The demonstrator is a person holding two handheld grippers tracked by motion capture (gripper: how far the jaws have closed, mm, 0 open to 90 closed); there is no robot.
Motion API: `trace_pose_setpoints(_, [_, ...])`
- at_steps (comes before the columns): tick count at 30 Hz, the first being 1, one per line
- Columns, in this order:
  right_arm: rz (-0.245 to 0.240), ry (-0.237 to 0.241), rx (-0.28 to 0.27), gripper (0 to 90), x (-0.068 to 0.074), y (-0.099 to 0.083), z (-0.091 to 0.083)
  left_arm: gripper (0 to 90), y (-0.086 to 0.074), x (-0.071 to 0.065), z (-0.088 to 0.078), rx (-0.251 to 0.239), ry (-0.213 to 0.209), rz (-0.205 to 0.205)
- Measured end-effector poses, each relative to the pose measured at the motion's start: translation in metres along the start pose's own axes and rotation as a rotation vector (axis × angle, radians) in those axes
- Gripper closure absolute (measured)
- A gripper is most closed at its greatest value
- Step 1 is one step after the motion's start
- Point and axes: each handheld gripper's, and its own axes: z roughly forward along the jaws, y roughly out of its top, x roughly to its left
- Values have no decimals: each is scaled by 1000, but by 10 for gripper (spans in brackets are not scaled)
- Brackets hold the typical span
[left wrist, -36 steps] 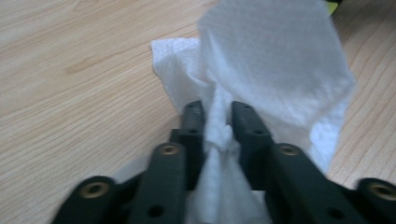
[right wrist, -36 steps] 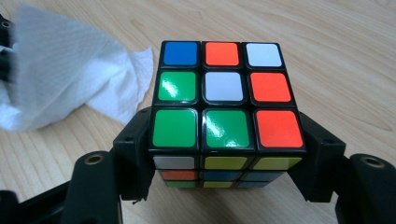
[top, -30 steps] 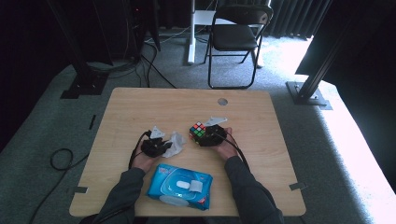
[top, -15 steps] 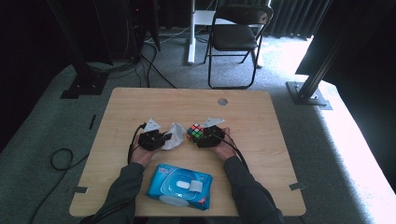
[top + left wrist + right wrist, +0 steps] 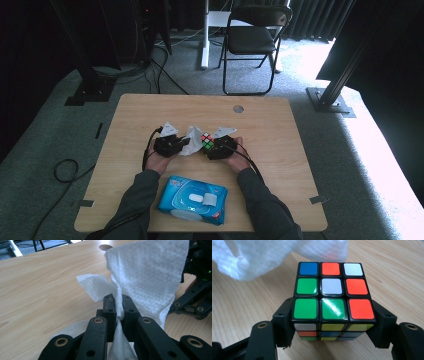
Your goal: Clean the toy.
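Note:
My left gripper (image 5: 181, 144) (image 5: 119, 305) is shut on a white wet wipe (image 5: 191, 140) (image 5: 147, 277), which stands up crumpled from between the jaws. My right gripper (image 5: 210, 146) (image 5: 333, 323) is shut on a scrambled colour cube (image 5: 207, 141) (image 5: 331, 297), its jaws pressing the cube's two sides just above the wooden table (image 5: 270, 130). In the high view the wipe hangs right beside the cube's left face. A blurred fold of the wipe (image 5: 262, 255) hangs over the cube's far side in the right gripper view.
A blue pack of wet wipes (image 5: 193, 199) lies near the table's front edge, between the person's forearms. A round cable hole (image 5: 238, 108) is in the table's back part. A folding chair (image 5: 252, 40) stands behind the table.
The left gripper has risen and moved right with the wipe, closing up to the cube. The right gripper with the cube has stayed in place.

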Motion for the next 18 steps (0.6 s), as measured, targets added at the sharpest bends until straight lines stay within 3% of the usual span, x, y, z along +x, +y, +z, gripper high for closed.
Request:
trace_pose_setpoints(12, [-14,24,-10,339,6,3,0,844,6,-7,10,14,-7,25])
trace_pose_setpoints(18, [-28,44,-19,339,10,6,0,843,8,-6,14,29,19,37])
